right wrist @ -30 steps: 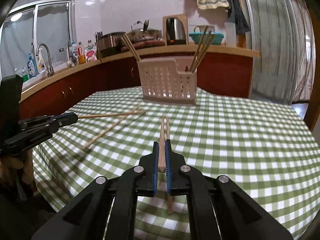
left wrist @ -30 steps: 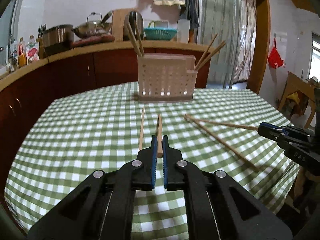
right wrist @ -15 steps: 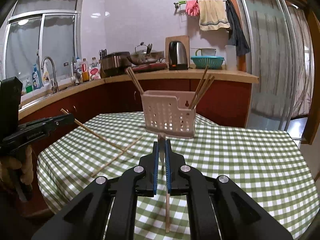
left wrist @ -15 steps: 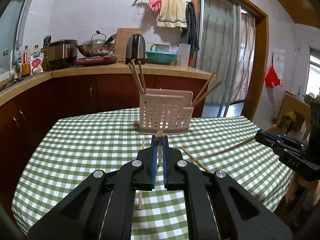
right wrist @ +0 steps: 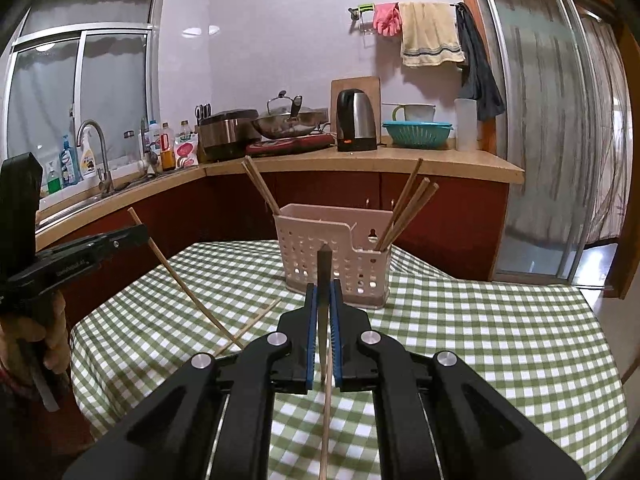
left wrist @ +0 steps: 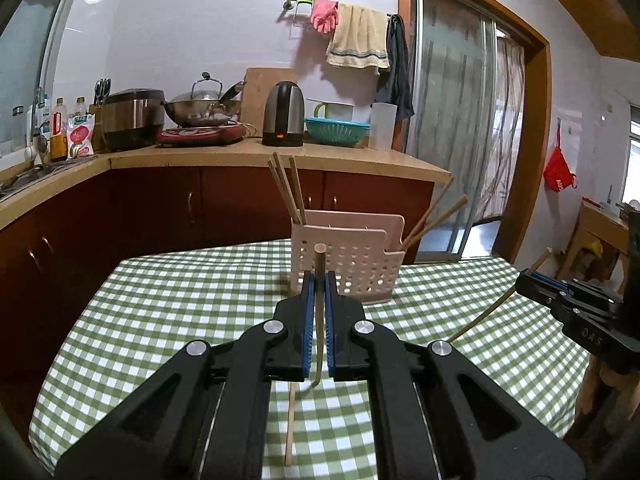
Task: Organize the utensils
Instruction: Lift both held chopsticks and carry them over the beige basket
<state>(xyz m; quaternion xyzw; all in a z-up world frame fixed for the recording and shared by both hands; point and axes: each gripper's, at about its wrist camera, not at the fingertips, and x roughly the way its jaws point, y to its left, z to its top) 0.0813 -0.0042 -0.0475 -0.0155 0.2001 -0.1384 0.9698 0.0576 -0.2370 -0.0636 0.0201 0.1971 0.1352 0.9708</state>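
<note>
1. Both tools have risen from the checked table (left wrist: 168,320) since a second ago, each lifting one chopstick off the cloth and tipping it up on end.
2. Left tool (left wrist: 316,296) is clamped on a chopstick (left wrist: 319,264) held nearly upright, just short of the pink holder (left wrist: 352,264).
3. Right tool (right wrist: 323,304) is likewise clamped on its own chopstick (right wrist: 324,268), aimed at the same holder.
4. Already stowed: several chopsticks (right wrist: 404,208) lean in the holder's right compartment, and more (left wrist: 288,188) in its left.
5. Left to do, by the look of it: drop these two in, then collect the remaining chopstick (left wrist: 290,424) lying on the table near each tool.
</note>
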